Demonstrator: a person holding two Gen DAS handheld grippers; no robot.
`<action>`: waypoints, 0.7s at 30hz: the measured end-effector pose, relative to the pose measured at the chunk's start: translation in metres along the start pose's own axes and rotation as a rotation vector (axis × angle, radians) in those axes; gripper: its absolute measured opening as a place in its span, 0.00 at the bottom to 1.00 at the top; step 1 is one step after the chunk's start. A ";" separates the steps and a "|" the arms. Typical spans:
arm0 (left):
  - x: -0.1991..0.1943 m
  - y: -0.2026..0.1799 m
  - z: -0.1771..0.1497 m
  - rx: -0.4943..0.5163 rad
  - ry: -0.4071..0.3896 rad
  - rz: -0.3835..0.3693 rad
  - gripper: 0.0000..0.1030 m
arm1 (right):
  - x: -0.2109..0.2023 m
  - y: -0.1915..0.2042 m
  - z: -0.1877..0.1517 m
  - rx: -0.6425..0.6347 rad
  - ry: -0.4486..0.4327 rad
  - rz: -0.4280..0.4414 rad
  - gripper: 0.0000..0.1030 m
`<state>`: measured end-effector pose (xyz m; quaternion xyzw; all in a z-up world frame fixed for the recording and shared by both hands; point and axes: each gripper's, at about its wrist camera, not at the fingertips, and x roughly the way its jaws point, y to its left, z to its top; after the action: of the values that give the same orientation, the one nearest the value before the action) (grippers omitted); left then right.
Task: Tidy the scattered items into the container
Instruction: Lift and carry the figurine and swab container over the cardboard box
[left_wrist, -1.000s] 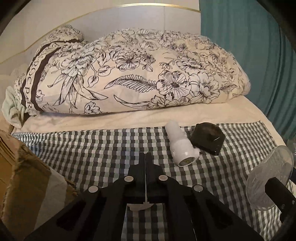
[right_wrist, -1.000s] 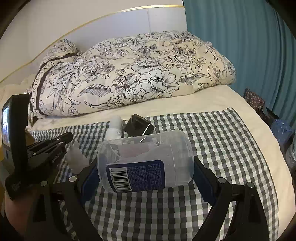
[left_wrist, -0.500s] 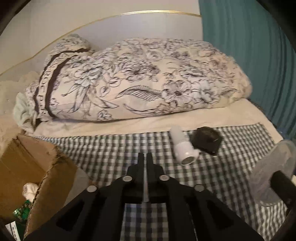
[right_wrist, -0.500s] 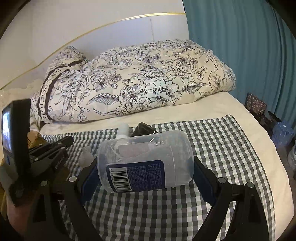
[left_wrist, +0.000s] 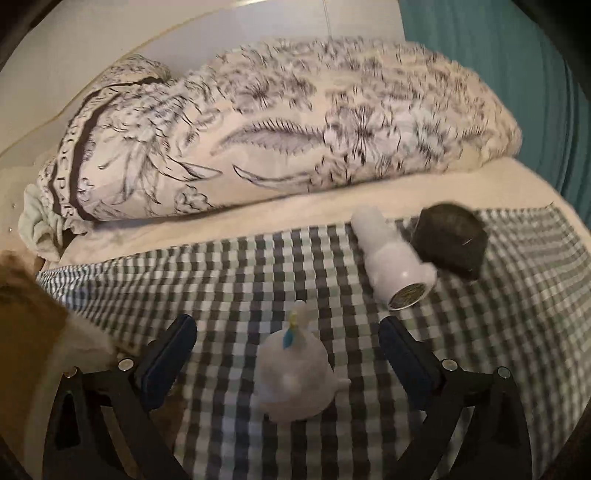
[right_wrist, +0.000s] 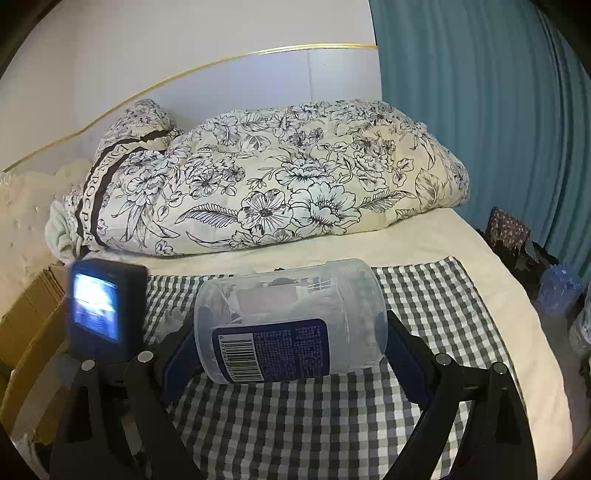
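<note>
Left view: left tool (left_wrist: 288, 343) jaws opening, a small whitish pouch (left_wrist: 293, 373) loose between them on the checked cloth (left_wrist: 498, 332), touched by neither pad; looks soft and light, best pinched across its belly. Right view: right tool (right_wrist: 280, 354) clamped endwise on a clear jar (right_wrist: 291, 319), rigid, light, likely slippery, contents unclear. Box (right_wrist: 29, 325) at left, its inside hidden.

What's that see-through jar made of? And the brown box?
The jar looks like clear, slightly cloudy plastic: you can see things inside through its wall, and it has a glossy printed label. The box looks like plain brown cardboard, matte, with folded flaps and rough edges.
</note>
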<state>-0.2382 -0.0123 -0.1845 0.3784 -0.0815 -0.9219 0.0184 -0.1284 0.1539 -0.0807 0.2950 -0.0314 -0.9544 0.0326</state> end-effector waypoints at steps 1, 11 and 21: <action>0.008 -0.002 -0.001 0.001 0.015 -0.002 0.98 | -0.002 0.000 0.002 -0.007 -0.006 0.000 0.88; 0.039 0.004 -0.011 -0.073 0.103 -0.148 0.43 | -0.019 0.012 0.019 -0.046 -0.065 0.034 0.88; 0.009 0.002 -0.011 -0.058 0.068 -0.136 0.42 | -0.037 0.017 0.018 -0.045 -0.082 0.035 0.88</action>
<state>-0.2372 -0.0163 -0.1981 0.4135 -0.0283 -0.9096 -0.0304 -0.1071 0.1412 -0.0434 0.2540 -0.0166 -0.9655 0.0545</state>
